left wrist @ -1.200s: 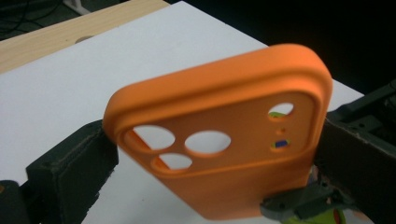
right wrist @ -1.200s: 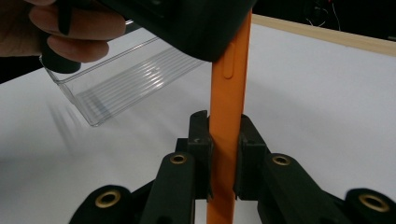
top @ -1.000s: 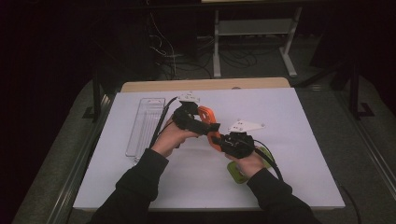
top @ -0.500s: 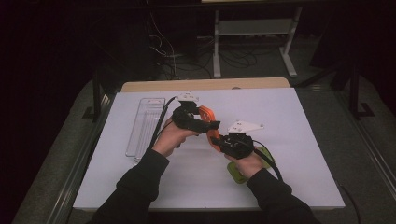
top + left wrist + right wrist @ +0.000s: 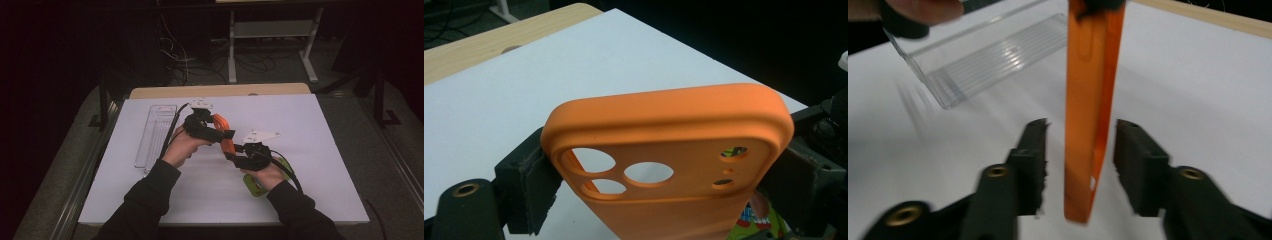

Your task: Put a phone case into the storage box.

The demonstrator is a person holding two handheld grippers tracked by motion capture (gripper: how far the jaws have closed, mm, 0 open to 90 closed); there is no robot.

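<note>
An orange phone case (image 5: 223, 133), empty and with camera cut-outs at one end, is held off the table near the centre of the high view. In the right gripper view it (image 5: 1091, 100) is seen edge-on and upright, centre frame.

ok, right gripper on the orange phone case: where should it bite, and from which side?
Bite the free lower end of the orange phone case, across its thin side walls. It hangs edge-on between the open right gripper jaws, so a straight close should pinch both faces. The left gripper clamps the camera-cutout end, so stay off that end.
</note>
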